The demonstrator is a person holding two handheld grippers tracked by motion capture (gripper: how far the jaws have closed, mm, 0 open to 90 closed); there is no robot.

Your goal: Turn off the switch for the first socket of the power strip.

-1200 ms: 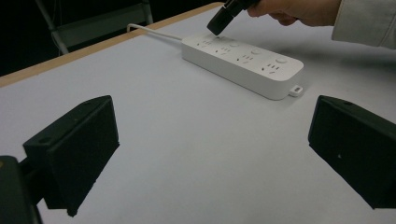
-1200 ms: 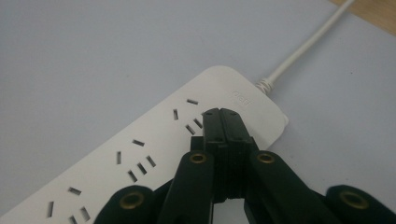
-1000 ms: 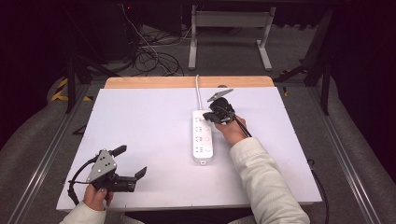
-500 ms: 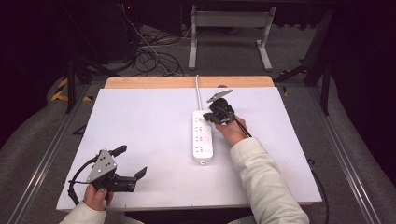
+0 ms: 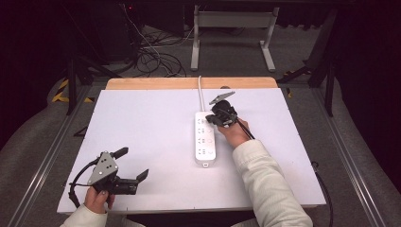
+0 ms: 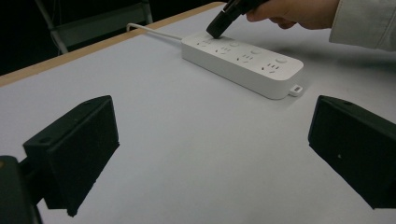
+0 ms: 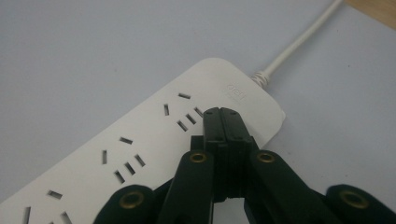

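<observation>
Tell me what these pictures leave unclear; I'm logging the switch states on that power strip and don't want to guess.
- Switch under the right claw: in the right gripper view the shut jaws cover it, so contact or pressing cannot be judged.
- Power strip switch positions: too small in the high view.
- Strip's near end: cut off by the right gripper view's lower left edge.
- White cord: its plug end runs past the table's far edge.

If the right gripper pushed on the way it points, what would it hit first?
The power strip. The right gripper, jaws shut, points down at its cord end beside the last socket, seemingly touching it already, though contact is hard to confirm.
</observation>
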